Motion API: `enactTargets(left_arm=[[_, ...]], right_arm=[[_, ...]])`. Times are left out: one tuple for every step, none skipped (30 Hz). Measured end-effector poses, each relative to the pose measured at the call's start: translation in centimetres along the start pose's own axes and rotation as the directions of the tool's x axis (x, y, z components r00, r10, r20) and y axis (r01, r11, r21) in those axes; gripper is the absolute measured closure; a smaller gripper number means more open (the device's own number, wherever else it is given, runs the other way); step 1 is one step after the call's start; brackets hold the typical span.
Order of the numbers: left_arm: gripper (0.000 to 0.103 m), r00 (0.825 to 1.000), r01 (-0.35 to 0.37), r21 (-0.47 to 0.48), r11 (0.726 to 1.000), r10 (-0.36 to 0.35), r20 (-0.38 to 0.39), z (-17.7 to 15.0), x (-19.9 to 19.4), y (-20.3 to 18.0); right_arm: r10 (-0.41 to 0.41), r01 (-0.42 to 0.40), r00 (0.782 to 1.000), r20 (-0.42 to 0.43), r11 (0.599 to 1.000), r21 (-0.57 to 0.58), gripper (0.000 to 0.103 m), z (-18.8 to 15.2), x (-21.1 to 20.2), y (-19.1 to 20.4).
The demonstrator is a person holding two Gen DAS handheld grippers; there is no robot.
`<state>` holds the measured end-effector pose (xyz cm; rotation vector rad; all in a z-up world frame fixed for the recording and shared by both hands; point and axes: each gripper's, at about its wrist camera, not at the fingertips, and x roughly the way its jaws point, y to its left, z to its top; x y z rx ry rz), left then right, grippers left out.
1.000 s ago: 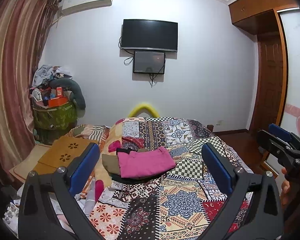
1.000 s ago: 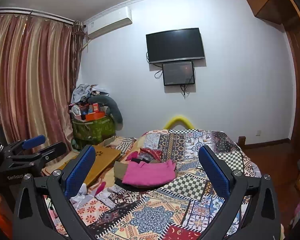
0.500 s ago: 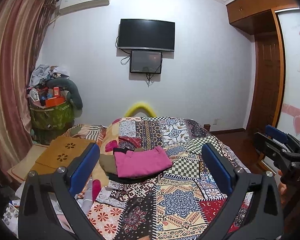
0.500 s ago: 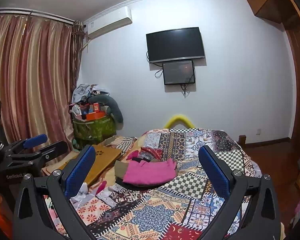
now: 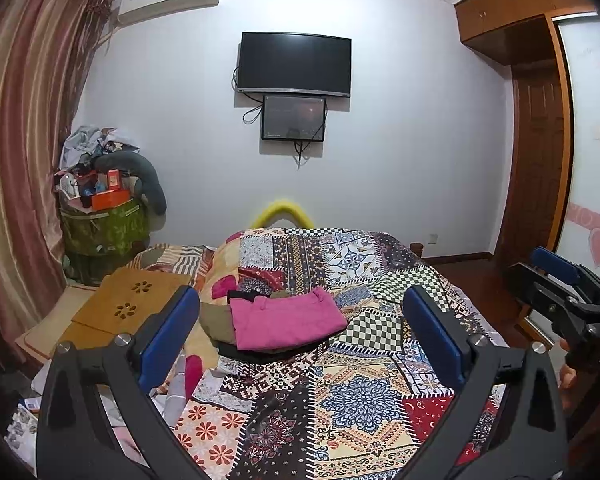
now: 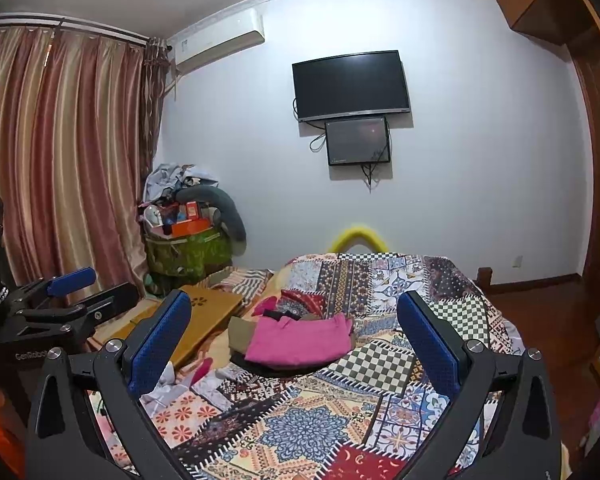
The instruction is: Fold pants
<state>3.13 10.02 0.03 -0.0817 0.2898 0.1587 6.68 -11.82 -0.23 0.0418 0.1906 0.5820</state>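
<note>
Folded pink pants [image 5: 286, 322] lie on top of a small stack of dark and olive garments [image 5: 216, 322] on the patchwork bed cover [image 5: 356, 396]. They also show in the right wrist view [image 6: 298, 340]. My left gripper [image 5: 300, 336] is open and empty, held well back from the stack above the near part of the bed. My right gripper [image 6: 294, 340] is open and empty, also held back. Each gripper shows at the edge of the other's view: the right one [image 5: 560, 288] and the left one [image 6: 60, 296].
A wooden lap desk [image 5: 128, 300] lies left of the stack. A green bin piled with clutter [image 5: 104, 220] stands by the curtain [image 6: 60, 160]. A TV [image 5: 294, 64] hangs on the far wall. A wooden wardrobe and door [image 5: 540, 160] are on the right.
Both grippers stay open and empty. The left wrist view has shifted slightly, with the room sliding a little left and up. The pants stack has not moved.
</note>
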Motion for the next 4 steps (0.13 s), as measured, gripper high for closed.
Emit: enactTargets(left_arm=[[0.0, 1.0, 0.001, -0.005, 1.0, -0.001, -0.005, -0.04, 0.24, 0.13], [0.0, 1.0, 0.002, -0.009, 1.0, -0.002, -0.011, -0.05, 0.49, 0.25], [0.0, 1.0, -0.001, -0.012, 1.0, 0.001, -0.018, -0.09, 0.86, 0.39], [0.0, 1.0, -0.006, -0.014, 1.0, 0.006, -0.025, -0.18, 1.22, 0.53]], right_arm=[[0.0, 0.0, 1.0, -0.001, 1.0, 0.001, 0.001, -0.08, 0.06, -0.04], [-0.001, 0.001, 1.0, -0.004, 1.0, 0.003, 0.001, -0.14, 0.19, -0.1], [-0.002, 0.002, 1.0, -0.007, 1.0, 0.005, 0.001, -0.24, 0.34, -0.15], [-0.002, 0.002, 1.0, -0.011, 1.0, 0.008, 0.001, -0.29, 0.53, -0.26]])
